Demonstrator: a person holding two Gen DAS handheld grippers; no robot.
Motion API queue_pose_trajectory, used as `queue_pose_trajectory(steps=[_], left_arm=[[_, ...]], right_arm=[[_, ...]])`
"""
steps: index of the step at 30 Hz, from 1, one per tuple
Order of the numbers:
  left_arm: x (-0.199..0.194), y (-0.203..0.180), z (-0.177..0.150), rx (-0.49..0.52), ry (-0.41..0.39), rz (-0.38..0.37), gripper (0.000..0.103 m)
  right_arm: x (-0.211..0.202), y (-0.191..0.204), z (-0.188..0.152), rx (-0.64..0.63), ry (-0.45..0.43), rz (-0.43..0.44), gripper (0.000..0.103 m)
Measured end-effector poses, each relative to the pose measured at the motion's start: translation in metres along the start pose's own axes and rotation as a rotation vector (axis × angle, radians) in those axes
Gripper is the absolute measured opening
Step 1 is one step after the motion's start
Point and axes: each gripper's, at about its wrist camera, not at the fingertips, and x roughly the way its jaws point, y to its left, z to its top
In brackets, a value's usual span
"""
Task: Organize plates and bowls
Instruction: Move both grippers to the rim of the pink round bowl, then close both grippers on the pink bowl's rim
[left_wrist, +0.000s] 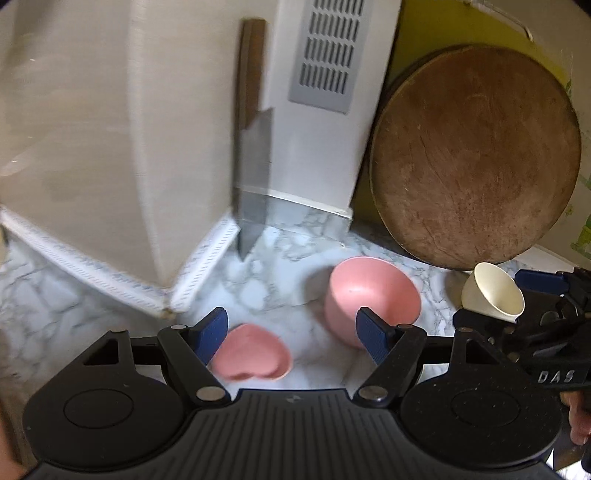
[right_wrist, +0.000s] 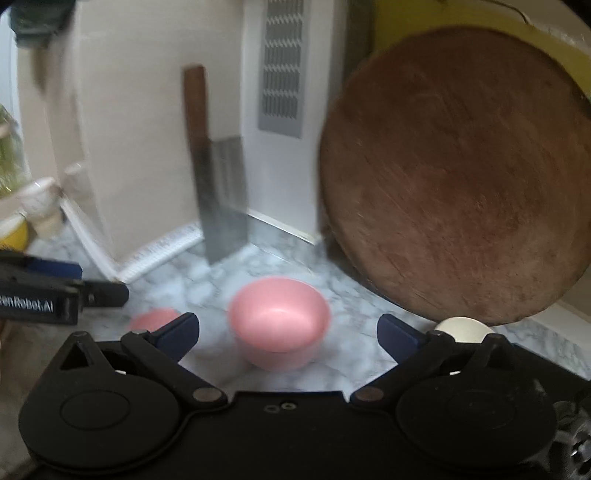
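A pink bowl (left_wrist: 371, 297) (right_wrist: 279, 321) sits on the marble counter. A pink heart-shaped dish (left_wrist: 251, 352) lies to its left, partly hidden in the right wrist view (right_wrist: 153, 319). A small cream bowl (left_wrist: 493, 291) (right_wrist: 463, 328) lies tilted at the right. My left gripper (left_wrist: 291, 332) is open above the counter, between the dish and the pink bowl. My right gripper (right_wrist: 288, 334) is open, the pink bowl lying between and beyond its fingers. It shows at the right edge of the left wrist view (left_wrist: 517, 295), with the cream bowl between its fingers.
A round wooden cutting board (left_wrist: 476, 155) (right_wrist: 458, 184) leans against the yellow wall at the right. A cleaver (left_wrist: 253, 158) (right_wrist: 218, 184) stands against the corner wall. A grey vent (left_wrist: 327, 51) is above. Jars and a yellow bowl (right_wrist: 14, 232) sit far left.
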Motion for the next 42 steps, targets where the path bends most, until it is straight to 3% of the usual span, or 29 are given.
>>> queue_pose_trajectory(steps=[4, 21, 23, 25, 28, 31, 33, 35, 42], left_arm=[[0.028, -0.013, 0.010, -0.004, 0.020, -0.001, 0.076], [0.117, -0.035, 0.024, 0.045, 0.118, 0.004, 0.076], [0.123, -0.036, 0.025, 0.046, 0.126, 0.000, 0.076], [0.130, -0.036, 0.026, 0.038, 0.144, -0.013, 0.075], [0.136, -0.036, 0.026, 0.028, 0.153, -0.008, 0.074], [0.140, -0.038, 0.026, 0.031, 0.165, -0.020, 0.057], [0.143, -0.038, 0.026, 0.024, 0.174, -0.022, 0.049], [0.147, -0.039, 0.025, 0.018, 0.192, -0.029, 0.034], [0.149, -0.047, 0.017, 0.045, 0.220, -0.021, 0.018]], right_arm=[[0.022, -0.020, 0.000, 0.069, 0.058, 0.066, 0.098], [0.092, -0.046, -0.002, 0.123, 0.170, 0.079, 0.097], [0.099, -0.049, -0.001, 0.136, 0.194, 0.078, 0.094], [0.105, -0.051, 0.000, 0.150, 0.211, 0.100, 0.081], [0.113, -0.051, 0.000, 0.176, 0.237, 0.119, 0.069], [0.115, -0.048, 0.001, 0.172, 0.241, 0.137, 0.055], [0.117, -0.046, 0.001, 0.161, 0.242, 0.123, 0.053], [0.119, -0.046, 0.002, 0.166, 0.244, 0.127, 0.047], [0.123, -0.050, 0.006, 0.218, 0.256, 0.134, 0.030]])
